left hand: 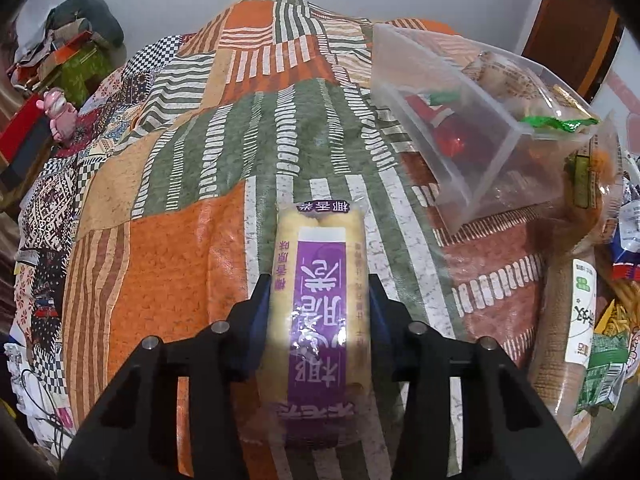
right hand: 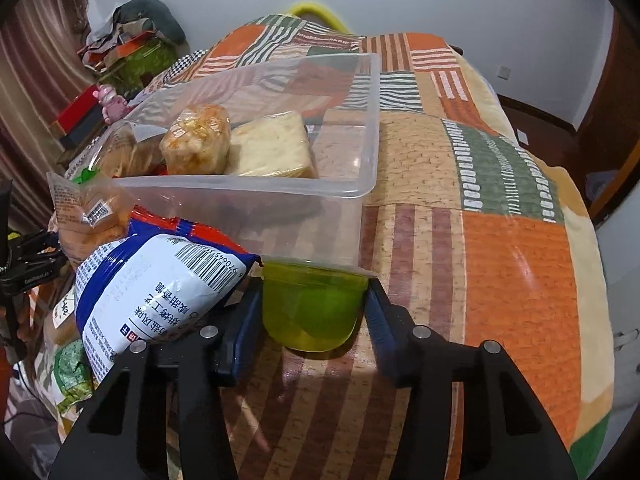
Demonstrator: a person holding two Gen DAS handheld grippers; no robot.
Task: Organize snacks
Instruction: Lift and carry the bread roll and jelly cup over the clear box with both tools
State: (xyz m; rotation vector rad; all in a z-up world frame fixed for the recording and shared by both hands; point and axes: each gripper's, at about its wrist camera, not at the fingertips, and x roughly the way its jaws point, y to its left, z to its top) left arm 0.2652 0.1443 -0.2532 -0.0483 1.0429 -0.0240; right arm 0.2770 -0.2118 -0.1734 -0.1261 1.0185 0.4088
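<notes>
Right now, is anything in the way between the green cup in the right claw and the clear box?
Nothing blocks it. The green cup sits between the right claw pads, right under the clear box near rim. The blue-white bag lies beside it, leftward.

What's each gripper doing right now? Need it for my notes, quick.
Left gripper: shut on the purple-labelled snack pack.
Right gripper: shut on the green jelly cup.
</notes>
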